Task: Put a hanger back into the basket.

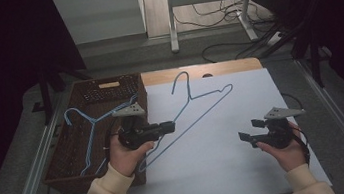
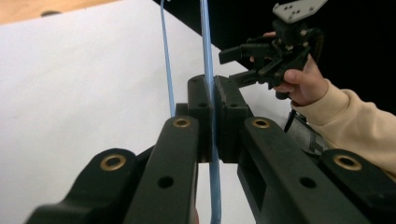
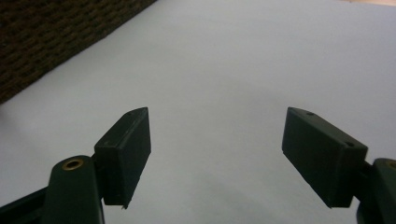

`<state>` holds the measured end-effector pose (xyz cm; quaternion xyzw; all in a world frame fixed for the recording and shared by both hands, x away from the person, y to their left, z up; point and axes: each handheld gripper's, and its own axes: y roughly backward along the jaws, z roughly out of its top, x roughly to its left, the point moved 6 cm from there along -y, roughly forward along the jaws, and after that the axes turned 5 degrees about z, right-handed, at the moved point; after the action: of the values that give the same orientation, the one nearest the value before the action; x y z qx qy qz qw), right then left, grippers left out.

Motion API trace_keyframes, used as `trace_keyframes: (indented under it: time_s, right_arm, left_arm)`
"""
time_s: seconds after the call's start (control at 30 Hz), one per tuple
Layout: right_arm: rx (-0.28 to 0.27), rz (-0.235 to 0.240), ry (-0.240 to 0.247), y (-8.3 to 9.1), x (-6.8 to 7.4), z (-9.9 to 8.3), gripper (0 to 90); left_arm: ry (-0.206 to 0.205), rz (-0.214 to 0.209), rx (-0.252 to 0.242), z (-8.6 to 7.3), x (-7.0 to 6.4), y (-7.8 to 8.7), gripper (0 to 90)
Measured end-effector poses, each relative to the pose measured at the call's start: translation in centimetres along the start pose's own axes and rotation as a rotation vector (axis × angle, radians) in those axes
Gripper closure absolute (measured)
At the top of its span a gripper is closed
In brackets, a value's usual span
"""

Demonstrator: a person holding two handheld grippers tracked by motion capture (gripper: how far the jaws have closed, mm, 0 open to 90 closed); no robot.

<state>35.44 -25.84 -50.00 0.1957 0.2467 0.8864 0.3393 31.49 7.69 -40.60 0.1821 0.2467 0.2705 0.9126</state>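
Observation:
A blue wire hanger (image 1: 210,93) lies across the white sheet (image 1: 241,103), its hook pointing to the far side. My left gripper (image 1: 170,126) is shut on one of its wire arms near the sheet's left part. In the left gripper view the black jaws (image 2: 212,109) pinch the blue wire (image 2: 205,46), and a second strand of the hanger runs just to the left of them. My right gripper (image 1: 244,138) stands open over the sheet's right front part, apart from the hanger. In the right gripper view nothing lies between the spread jaws (image 3: 217,149).
A brown wicker basket (image 1: 108,90) stands at the sheet's left edge with another blue wire hanger (image 1: 93,121) resting in it. A corner of the basket (image 3: 46,37) appears in the right gripper view. The right gripper (image 2: 231,67) and its hand appear beyond the left jaws.

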Motion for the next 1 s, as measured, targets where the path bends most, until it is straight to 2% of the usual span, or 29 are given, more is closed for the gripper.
trace_keyframes:
  time_s: [0.37,0.83,1.0]
  right_arm:
    - [0.046,-0.013,0.010,-0.4,-0.1,-0.5,23.4]
    - [0.070,-0.028,0.013,-0.7,-0.4,-0.9,23.1]
    - [0.071,-0.030,0.012,-0.7,-0.4,-0.9,23.1]
  left_arm:
    - [0.011,0.025,-0.060,0.4,1.8,3.7,86.2]
    - [0.042,0.042,-0.133,0.2,4.1,7.3,86.2]
    - [0.054,0.062,-0.159,0.2,4.9,8.8,86.2]
